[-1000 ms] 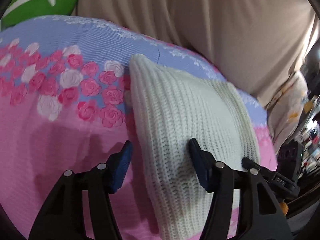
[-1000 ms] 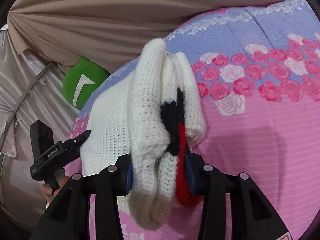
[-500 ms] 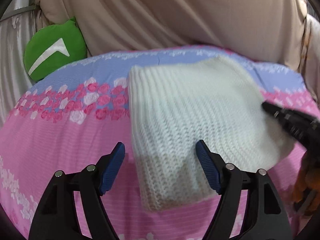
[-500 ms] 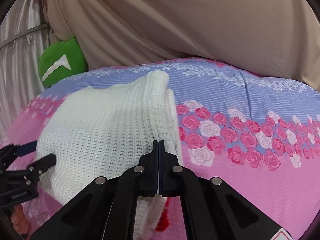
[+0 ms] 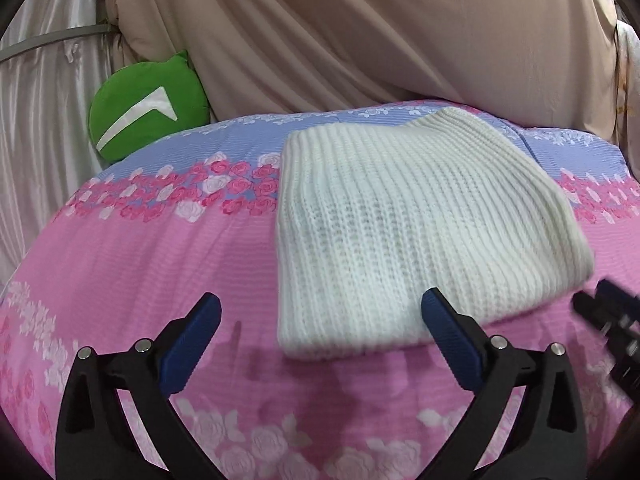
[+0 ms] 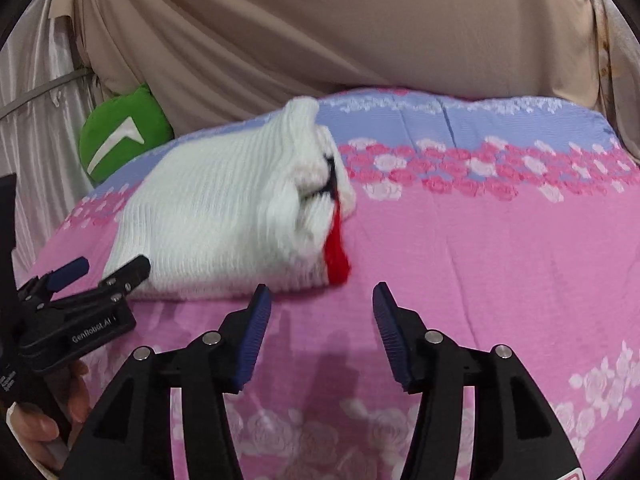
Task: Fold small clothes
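Nearest the left wrist camera, the left tool (image 5: 320, 316) hangs just short of the folded white knit garment (image 5: 404, 224). Its jaws are spreading wide, with only the garment's near left corner and the bedspread showing between them, and neither pad presses on the knit. In the right wrist view the right tool (image 6: 322, 304) sits just off the garment's near right corner. Its jaws are also opening, with nothing between them but the pink floral bedspread (image 6: 480, 264).

The garment itself lies folded on the bed, roughly in the middle, apart from both tools.

Beyond the near edge, the right side of the bundle is the weak spot. The stacked layers gape there, and a red and black part (image 6: 336, 240) pokes out of the fold. The layers may spring open, since thick knit tends to push back. A tool passing close on that side could catch a loop and drag the top layer off. It is blurred, so I cannot tell how loosely those layers sit.

Farther back, a green cushion (image 5: 148, 104) rests against the beige drape (image 5: 360, 32), well apart from the garment and no risk.
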